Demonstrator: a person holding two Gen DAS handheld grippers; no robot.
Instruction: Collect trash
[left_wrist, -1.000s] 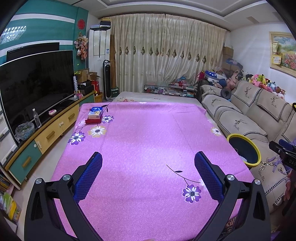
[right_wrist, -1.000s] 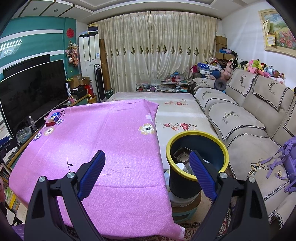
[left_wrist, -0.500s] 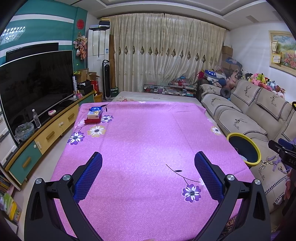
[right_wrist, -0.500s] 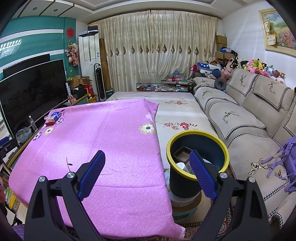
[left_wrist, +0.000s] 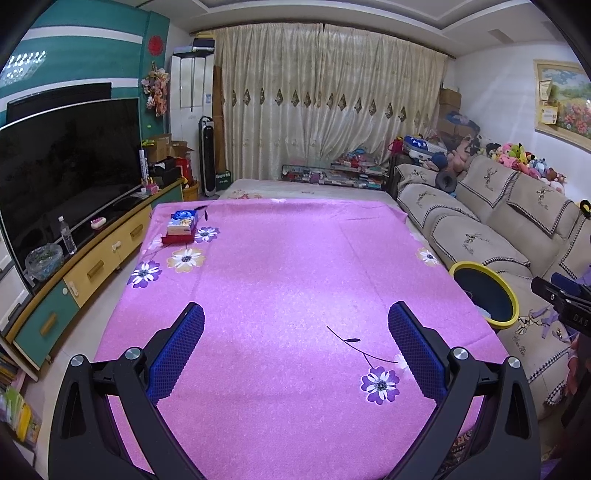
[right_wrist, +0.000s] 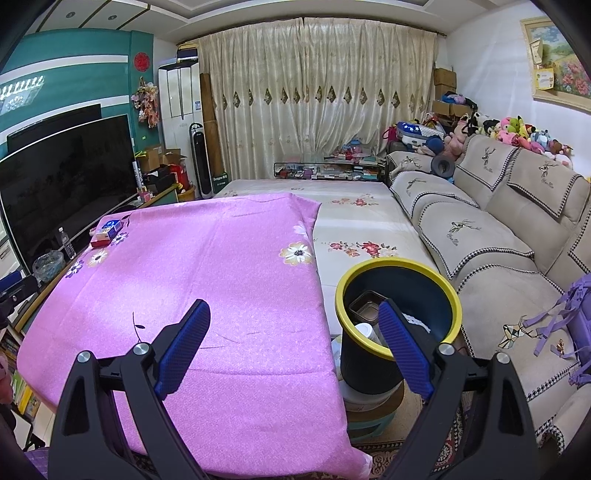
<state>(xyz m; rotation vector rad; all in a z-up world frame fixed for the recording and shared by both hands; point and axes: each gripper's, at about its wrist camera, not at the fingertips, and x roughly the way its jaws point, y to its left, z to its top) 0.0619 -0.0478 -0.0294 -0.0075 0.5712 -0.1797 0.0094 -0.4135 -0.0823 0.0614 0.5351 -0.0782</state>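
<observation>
A dark blue bin with a yellow rim (right_wrist: 399, 291) stands beside the table's right edge; it also shows in the left wrist view (left_wrist: 484, 295). Inside it lie a brown tray (right_wrist: 365, 308), a white round lid (right_wrist: 364, 328) and some white material. My right gripper (right_wrist: 293, 314) is open and empty, its right finger in front of the bin's near rim. My left gripper (left_wrist: 295, 317) is open and empty above the near part of the pink flowered tablecloth (left_wrist: 288, 280). A blue box on a red box (left_wrist: 181, 227) sits at the table's far left.
A beige sofa (right_wrist: 491, 236) runs along the right. A TV (left_wrist: 62, 173) on a low cabinet (left_wrist: 92, 266) with a water bottle (left_wrist: 66, 240) and a glass bowl (left_wrist: 43, 256) lines the left. A cream flowered surface (right_wrist: 354, 229) lies beyond the pink cloth.
</observation>
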